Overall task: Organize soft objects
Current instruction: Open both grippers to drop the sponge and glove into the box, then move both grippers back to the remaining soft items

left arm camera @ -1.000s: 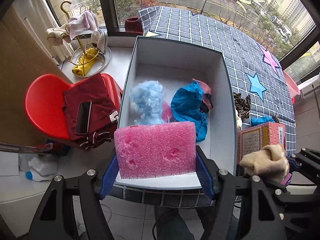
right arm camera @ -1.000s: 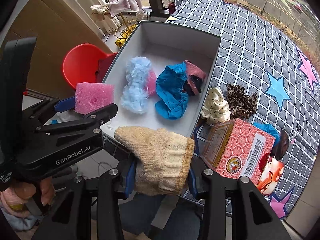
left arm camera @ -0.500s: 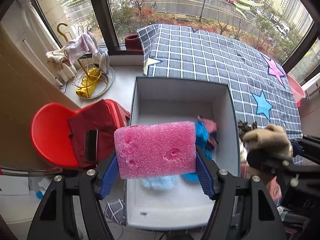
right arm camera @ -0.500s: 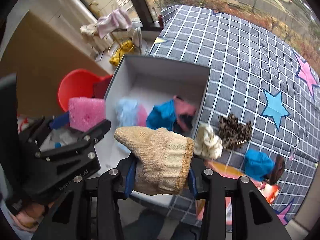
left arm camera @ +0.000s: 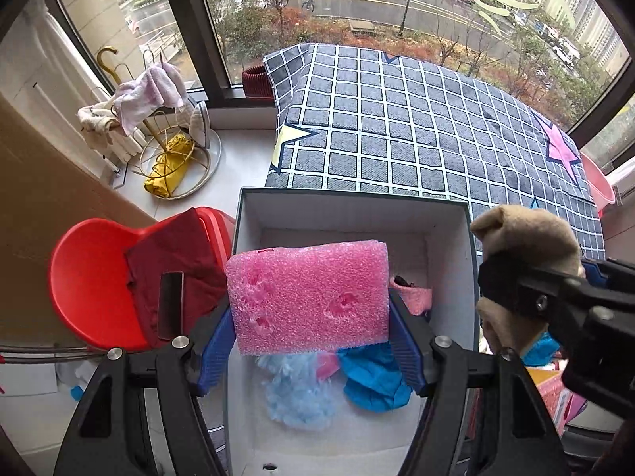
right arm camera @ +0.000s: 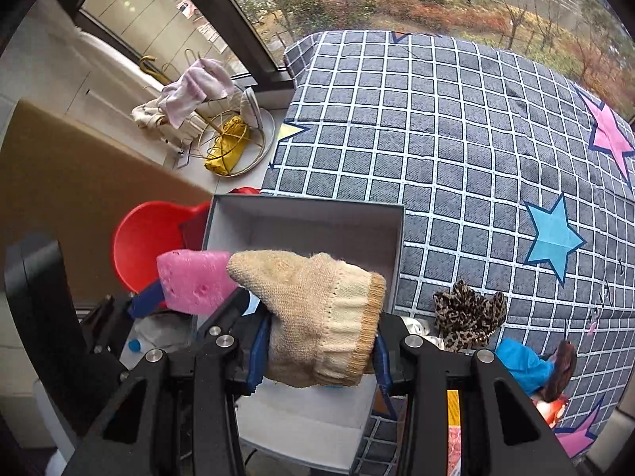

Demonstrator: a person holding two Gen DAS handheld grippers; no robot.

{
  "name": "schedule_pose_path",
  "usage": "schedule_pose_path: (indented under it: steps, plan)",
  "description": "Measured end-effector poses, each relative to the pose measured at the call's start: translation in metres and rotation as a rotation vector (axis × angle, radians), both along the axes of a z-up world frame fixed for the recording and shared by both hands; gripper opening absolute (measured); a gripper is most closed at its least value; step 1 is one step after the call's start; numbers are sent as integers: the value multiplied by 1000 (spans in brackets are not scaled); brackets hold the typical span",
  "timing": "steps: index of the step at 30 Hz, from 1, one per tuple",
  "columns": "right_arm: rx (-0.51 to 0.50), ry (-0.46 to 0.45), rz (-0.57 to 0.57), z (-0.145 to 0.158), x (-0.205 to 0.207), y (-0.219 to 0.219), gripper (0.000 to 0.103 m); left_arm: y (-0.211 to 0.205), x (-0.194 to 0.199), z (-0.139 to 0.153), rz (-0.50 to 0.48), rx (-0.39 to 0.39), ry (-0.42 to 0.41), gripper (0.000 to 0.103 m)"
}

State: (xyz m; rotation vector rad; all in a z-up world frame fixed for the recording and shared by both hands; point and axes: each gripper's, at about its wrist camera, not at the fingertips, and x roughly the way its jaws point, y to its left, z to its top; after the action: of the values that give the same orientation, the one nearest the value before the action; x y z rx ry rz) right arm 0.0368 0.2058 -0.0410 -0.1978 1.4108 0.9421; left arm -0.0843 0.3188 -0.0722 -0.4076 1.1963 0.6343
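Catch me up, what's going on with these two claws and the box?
A person is sorting soft items into the white box. The left claw grips a pink foam block above the box; the right claw grips a beige knit glove at its right edge. A blue cloth and light blue fluff are already inside.

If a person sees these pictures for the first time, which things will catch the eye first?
First, the pink foam block, clamped in the left gripper above the open white box. Next, the beige knit glove, clamped in the right gripper near the box's right side. Behind lies the grey checked cloth with coloured stars.
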Motion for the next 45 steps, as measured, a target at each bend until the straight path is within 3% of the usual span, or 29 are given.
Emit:
schedule_pose_path:
  steps: [11, 15, 20, 23, 25, 26, 28, 38, 45]
  plan:
    - [-12, -18, 39, -7, 2, 12, 44, 5, 3, -7, 31, -21, 4, 74]
    - [-7, -19, 53, -8, 4, 14, 46, 10, 2, -12, 65, -72, 5, 75]
    - [39, -5, 47, -3, 6, 10, 83, 16, -6, -10, 108, -105, -54, 88]
    - [56, -9, 28, 1, 8, 6, 83, 16, -8, -5, 116, -104, -71, 103]
    - [63, 9, 8, 1, 12, 1, 83, 20, -7, -6, 121, -122, -99, 103]
    - [63, 21, -2, 1, 14, -2, 87, 20, -7, -6, 119, -126, -104, 103]
    - [57, 37, -14, 0, 19, -7, 103, 21, -6, -7, 112, -136, -117, 103]
    - [59, 67, -95, 9, 45, -55, 103, 3, 4, -3, 71, -205, -106, 103]
    - [18, 84, -193, -2, 69, -107, 103, -35, 31, 6, -36, -206, -81, 103]
